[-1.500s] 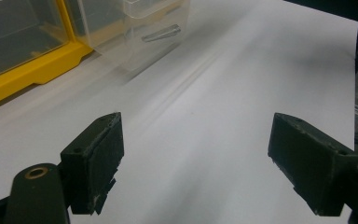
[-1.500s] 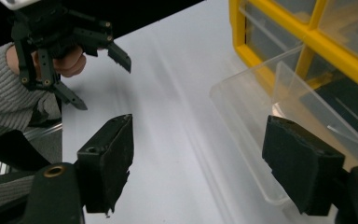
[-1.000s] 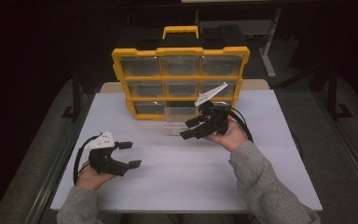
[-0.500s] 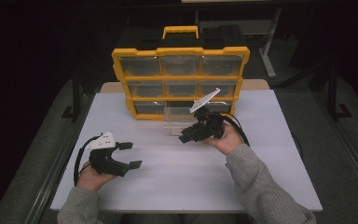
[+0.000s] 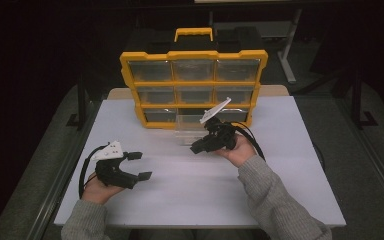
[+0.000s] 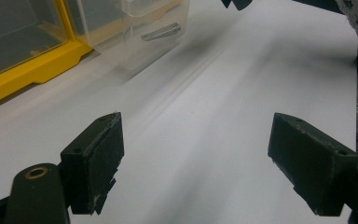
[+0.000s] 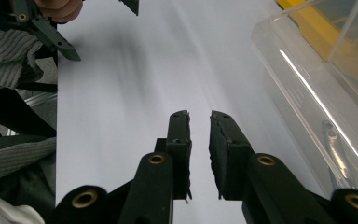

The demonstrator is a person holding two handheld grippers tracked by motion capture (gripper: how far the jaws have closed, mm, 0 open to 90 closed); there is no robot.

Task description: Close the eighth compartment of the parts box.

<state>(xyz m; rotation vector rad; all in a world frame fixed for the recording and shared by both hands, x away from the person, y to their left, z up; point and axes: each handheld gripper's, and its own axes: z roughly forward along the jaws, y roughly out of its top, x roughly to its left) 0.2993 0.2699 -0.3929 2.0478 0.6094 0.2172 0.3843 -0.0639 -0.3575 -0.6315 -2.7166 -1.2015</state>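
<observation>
A yellow organizer case [image 5: 194, 53] stands upright at the back of the white table [image 5: 190, 200]. One clear bin [image 5: 186, 129] sits on the table in front of it, with a small metal part [image 6: 161, 31] lying inside. My right gripper [image 5: 196, 148] hovers just in front of the bin, pointing left. Its jaws [image 7: 199, 116] are nearly together and hold nothing; the bin [image 7: 317, 93] lies to their right. At the table's left my left gripper [image 5: 141, 165] rests open, empty, with its jaws [image 6: 196, 163] wide apart over bare table.
The case's other clear drawers [image 5: 193, 71] are closed. Dark floor and table legs [image 5: 286, 55] surround the table. A grey sleeve [image 5: 275, 200] reaches in from the bottom right.
My right gripper has moved left and down, from beside the case to just in front of the clear bin. The left gripper has stayed put.
</observation>
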